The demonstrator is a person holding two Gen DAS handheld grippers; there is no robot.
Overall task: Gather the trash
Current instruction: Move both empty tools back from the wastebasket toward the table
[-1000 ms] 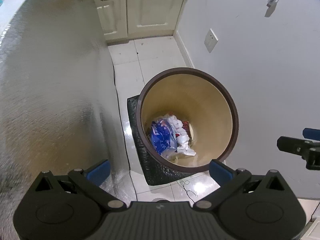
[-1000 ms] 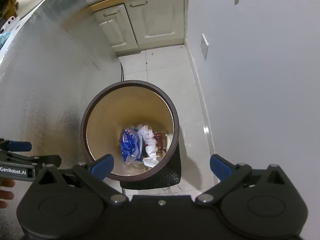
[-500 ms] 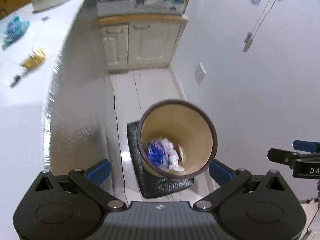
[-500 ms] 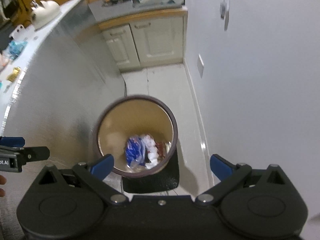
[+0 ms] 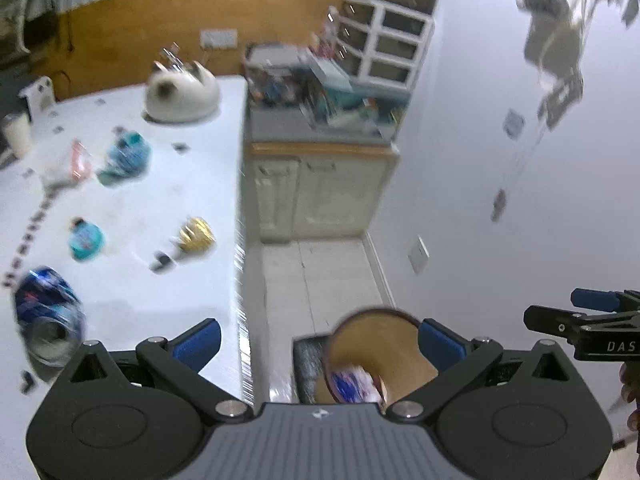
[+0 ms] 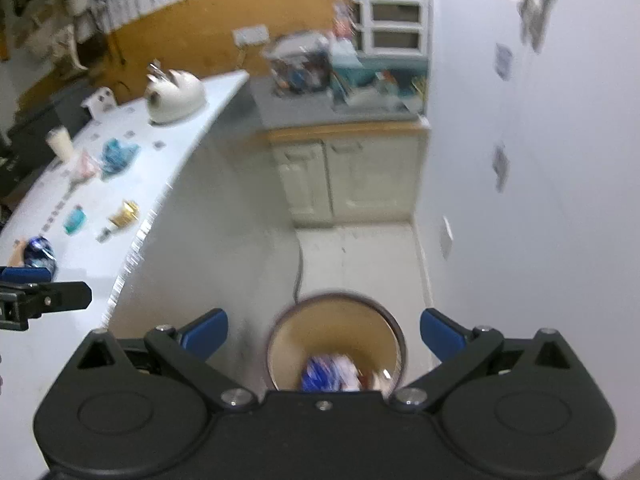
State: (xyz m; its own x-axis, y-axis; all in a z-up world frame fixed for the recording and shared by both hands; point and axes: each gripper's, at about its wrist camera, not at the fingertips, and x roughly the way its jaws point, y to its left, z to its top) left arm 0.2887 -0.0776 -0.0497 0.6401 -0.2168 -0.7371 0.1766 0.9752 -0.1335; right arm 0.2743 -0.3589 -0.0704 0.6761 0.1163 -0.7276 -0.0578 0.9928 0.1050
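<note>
A round brown bin with a cream inside stands on the floor far below both grippers; it also shows in the right wrist view. Blue and white trash lies in it. My left gripper is open and empty, high above the table edge. My right gripper is open and empty above the bin. On the white table lie a blue crumpled packet, a gold wrapper, a teal wrapper and a blue-green bag.
A white cat-shaped object sits at the table's far end. A cream cabinet with a cluttered grey top stands behind. A white wall with a socket runs along the right. A narrow tiled floor strip lies between.
Both grippers have risen and tilted up from the bin. The bin now looks small and low, and the table top with its trash has come into view. Both stay open.
</note>
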